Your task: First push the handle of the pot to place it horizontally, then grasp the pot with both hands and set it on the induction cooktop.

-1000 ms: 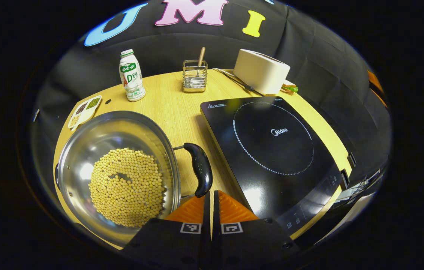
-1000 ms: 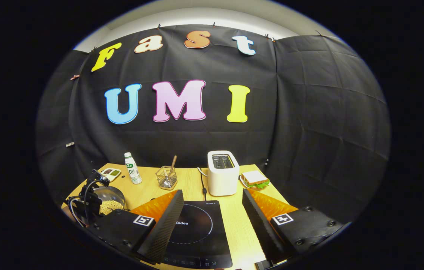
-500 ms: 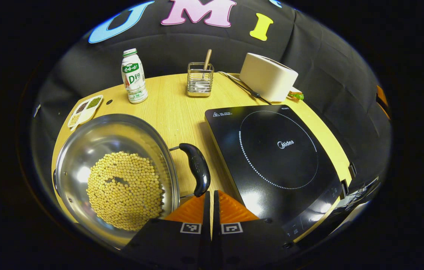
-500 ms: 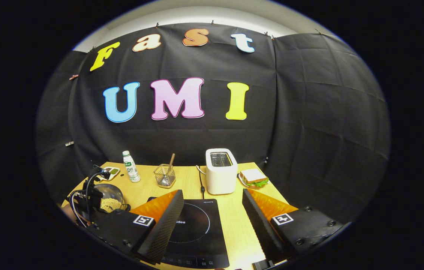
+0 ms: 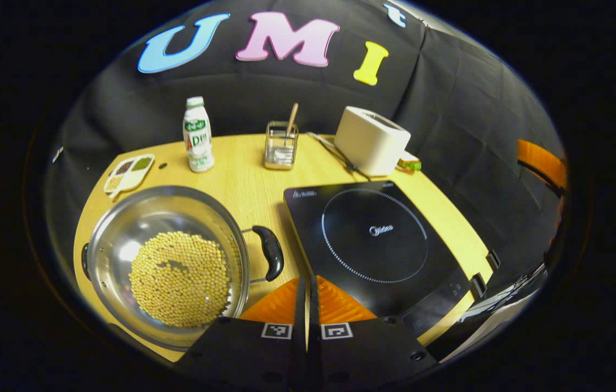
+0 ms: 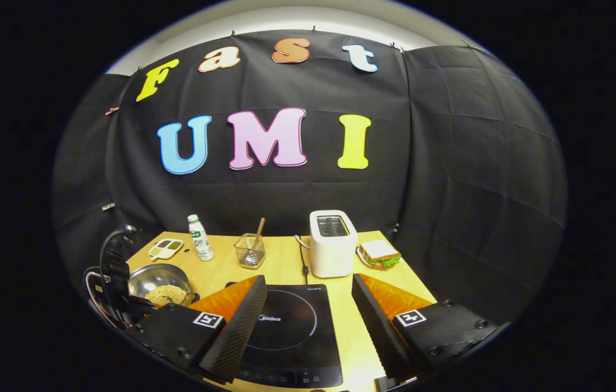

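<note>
A steel pot (image 5: 122,239) holding yellow beans (image 5: 180,277) sits on the wooden table at the left; its black handle (image 5: 271,260) points toward the black induction cooktop (image 5: 376,239). My left gripper (image 5: 306,283) is shut, empty, its tips just short of that handle and a little to its right. In the right gripper view the pot (image 6: 158,279) lies at the far left beside the other gripper's body (image 6: 114,272), and the cooktop (image 6: 291,326) lies between my right gripper's fingers. My right gripper (image 6: 309,280) stands wide open above the cooktop, holding nothing.
At the table's back stand a white bottle (image 5: 197,135), a wire utensil holder (image 5: 279,144), a white toaster (image 5: 370,140) with its cord, and a sandwich (image 6: 377,253). A small divided dish (image 5: 128,173) lies at the back left. The black cloth wall hangs behind.
My left gripper has pulled back and up from the pot handle, so pot and cooktop look smaller. The right gripper view has shifted slightly; its jaws stay open.
</note>
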Tool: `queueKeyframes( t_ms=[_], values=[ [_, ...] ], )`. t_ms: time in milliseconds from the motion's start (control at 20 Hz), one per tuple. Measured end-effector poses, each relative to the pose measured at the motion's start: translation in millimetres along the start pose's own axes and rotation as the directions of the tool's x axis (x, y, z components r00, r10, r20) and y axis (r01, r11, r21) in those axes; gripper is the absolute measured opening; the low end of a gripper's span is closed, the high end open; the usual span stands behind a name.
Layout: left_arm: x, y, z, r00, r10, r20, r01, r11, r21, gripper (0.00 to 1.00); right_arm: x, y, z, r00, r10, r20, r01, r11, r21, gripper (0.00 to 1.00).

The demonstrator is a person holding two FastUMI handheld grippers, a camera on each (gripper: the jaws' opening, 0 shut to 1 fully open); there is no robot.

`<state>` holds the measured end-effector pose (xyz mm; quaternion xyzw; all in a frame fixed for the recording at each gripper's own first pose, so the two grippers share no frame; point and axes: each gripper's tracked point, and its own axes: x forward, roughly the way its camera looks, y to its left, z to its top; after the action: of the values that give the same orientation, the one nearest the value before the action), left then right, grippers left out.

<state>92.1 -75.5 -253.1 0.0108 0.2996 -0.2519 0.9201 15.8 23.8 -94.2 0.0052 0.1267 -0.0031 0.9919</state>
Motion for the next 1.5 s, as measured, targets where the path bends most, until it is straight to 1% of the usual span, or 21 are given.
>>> queueKeyframes(
  t_ms=[50,150,200,250,300,350,400,450,500,600,750,850,1000,1050,1150,1300,1500],
  values=[
    [-12,1,12,0.999,0.004,0.049,-0.004,1.000,-0.003,0.00,0,7,-1,1.000,0.016,0.000,-0.016,1.000,0.001,0.98],
    [-36,7,35,0.989,0.013,0.148,-0.010,1.000,-0.022,0.16,2,19,-1,0.999,0.036,-0.001,-0.036,0.999,-0.007,0.99],
    [-51,12,46,0.981,0.020,0.191,-0.013,0.999,-0.037,0.21,4,28,-3,0.999,0.048,-0.008,-0.048,0.999,-0.013,0.98],
    [-63,17,56,0.973,0.019,0.228,-0.008,0.999,-0.050,0.42,6,36,-6,0.998,0.061,-0.015,-0.062,0.998,-0.018,0.98],
    [-77,24,62,0.966,0.030,0.256,-0.016,0.998,-0.058,0.61,9,45,-7,0.997,0.075,-0.023,-0.075,0.997,-0.022,0.99],
    [-77,37,66,0.961,0.051,0.273,-0.032,0.997,-0.073,0.80,12,55,-10,0.995,0.088,-0.036,-0.089,0.996,-0.024,0.99],
    [-94,52,68,0.956,0.092,0.280,-0.067,0.993,-0.098,0.98,16,68,-14,0.992,0.116,-0.052,-0.117,0.993,-0.019,0.99],
    [-107,68,70,0.950,0.128,0.286,-0.093,0.987,-0.133,0.95,19,85,-18,0.986,0.149,-0.070,-0.150,0.989,-0.004,0.99],
    [-119,83,73,0.943,0.158,0.292,-0.111,0.979,-0.171,0.95,25,101,-24,0.978,0.186,-0.095,-0.186,0.982,0.009,0.99],
    [-136,119,73,0.928,0.219,0.300,-0.156,0.963,-0.222,0.95,35,129,-38,0.960,0.231,-0.157,-0.229,0.973,0.029,0.98],
    [-152,177,62,0.914,0.301,0.273,-0.243,0.944,-0.224,0.95,53,166,-52,0.934,0.273,-0.230,-0.272,0.962,0.034,0.99],
    [-153,212,52,0.906,0.348,0.243,-0.297,0.929,-0.223,0.95,65,184,-62,0.917,0.292,-0.270,-0.294,0.955,0.032,0.99],
    [-150,257,40,0.899,0.387,0.205,-0.340,0.912,-0.229,0.95,83,207,-85,0.887,0.309,-0.343,-0.312,0.949,0.048,0.99],
    [-147,271,38,0.898,0.394,0.194,-0.351,0.909,-0.225,0.95,90,216,-95,0.876,0.311,-0.368,-0.315,0.948,0.053,0.99],
    [-135,295,29,0.906,0.393,0.160,-0.357,0.910,-0.212,0.95,104,231,-113,0.860,0.305,-0.408,-0.306,0.950,0.065,0.99],
    [-112,315,22,0.926,0.355,0.127,-0.326,0.923,-0.204,0.95,120,252,-140,0.828,0.318,-0.462,-0.316,0.945,0.084,0.99],
    [-80,328,6,0.952,0.298,0.070,-0.278,0.938,-0.206,0.96,140,267,-164,0.807,0.322,-0.494,-0.320,0.943,0.093,0.99]
  ],
)
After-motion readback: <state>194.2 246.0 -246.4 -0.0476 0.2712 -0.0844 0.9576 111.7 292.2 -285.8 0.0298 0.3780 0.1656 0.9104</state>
